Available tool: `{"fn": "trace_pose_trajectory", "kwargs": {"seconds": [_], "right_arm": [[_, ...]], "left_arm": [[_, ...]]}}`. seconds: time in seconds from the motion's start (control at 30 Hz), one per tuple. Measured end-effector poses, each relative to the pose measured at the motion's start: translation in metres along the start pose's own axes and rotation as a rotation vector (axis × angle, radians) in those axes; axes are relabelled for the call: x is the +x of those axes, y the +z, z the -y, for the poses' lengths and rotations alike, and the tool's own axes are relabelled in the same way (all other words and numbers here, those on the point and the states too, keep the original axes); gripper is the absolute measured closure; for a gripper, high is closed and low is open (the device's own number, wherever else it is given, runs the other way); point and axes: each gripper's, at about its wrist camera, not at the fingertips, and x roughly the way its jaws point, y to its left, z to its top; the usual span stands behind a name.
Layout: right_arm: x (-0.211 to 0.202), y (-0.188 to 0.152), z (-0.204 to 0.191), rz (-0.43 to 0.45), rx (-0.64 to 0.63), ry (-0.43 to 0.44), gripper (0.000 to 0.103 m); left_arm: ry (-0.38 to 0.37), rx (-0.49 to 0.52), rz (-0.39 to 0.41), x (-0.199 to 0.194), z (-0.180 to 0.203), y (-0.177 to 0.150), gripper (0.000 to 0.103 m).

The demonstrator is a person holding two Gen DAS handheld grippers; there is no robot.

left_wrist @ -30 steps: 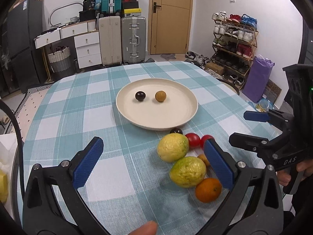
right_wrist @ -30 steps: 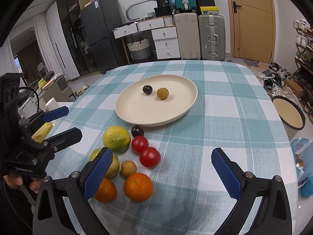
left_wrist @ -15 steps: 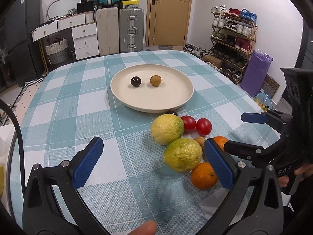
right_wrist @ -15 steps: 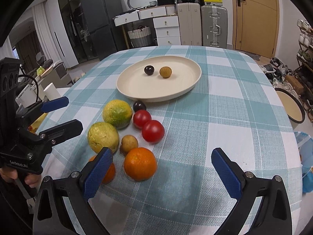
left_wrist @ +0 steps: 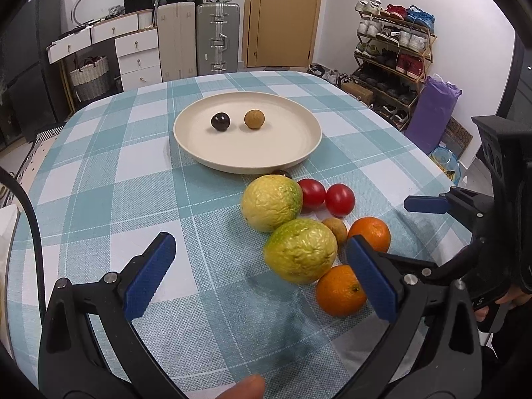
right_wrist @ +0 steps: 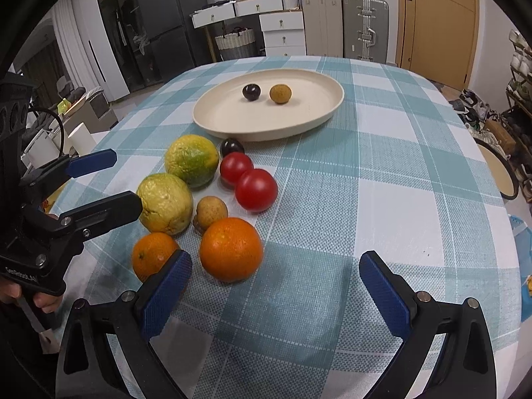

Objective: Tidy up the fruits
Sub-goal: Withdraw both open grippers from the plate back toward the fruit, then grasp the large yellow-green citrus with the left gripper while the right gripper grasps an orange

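1. Off the plate you have eight fruits on the checked tablecloth [right_wrist: 382, 153]: two yellow-green citrus [right_wrist: 192, 160] [right_wrist: 165, 202], two red tomatoes [right_wrist: 236, 167] [right_wrist: 256, 189], two oranges [right_wrist: 231, 249] [right_wrist: 151, 259], one tan longan [right_wrist: 210, 213] and one dark plum [right_wrist: 232, 147].
2. The cream plate [right_wrist: 309, 116], upper centre of both views, holds two pieces: a dark round fruit [right_wrist: 251, 92] and a tan round fruit [right_wrist: 280, 93], side by side, apart.
3. Your left gripper [left_wrist: 262, 272] is spread wide and grips nothing; the nearer citrus sits between its pads in the picture.
4. Your right gripper [right_wrist: 276, 292] is also wide and bare, low in the frame with the big orange just above.
5. The right view shows the plum whole; the left view hides most of it behind a citrus. Only the left view shows the shoe rack [left_wrist: 392, 56].
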Motion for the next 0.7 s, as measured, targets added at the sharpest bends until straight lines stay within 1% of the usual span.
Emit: {"fn": "trace_pose_trajectory", "kwargs": {"seconds": [0.13,0.33,0.43,0.6,0.7], "right_arm": [[0.002,-0.003,0.0,0.002,0.003,0.0,0.0],[0.003,-0.002,-0.002,0.002,-0.015,0.028,0.001],[0.004,-0.002,-0.005,-0.001,-0.029,0.025,0.005],[0.004,-0.002,-0.006,0.002,-0.041,0.022,0.018],[0.004,-0.001,-0.006,0.004,-0.04,0.033,0.021]], "left_arm": [[-0.004,-0.008,-0.02,0.008,0.0,0.0,0.001],[-0.017,-0.008,-0.049,0.019,0.002,0.002,0.001],[-0.024,-0.01,-0.066,0.024,0.003,0.002,0.001],[-0.02,-0.008,-0.069,0.029,0.004,0.002,0.001],[-0.031,-0.017,-0.077,0.031,0.003,0.004,0.001]]}}
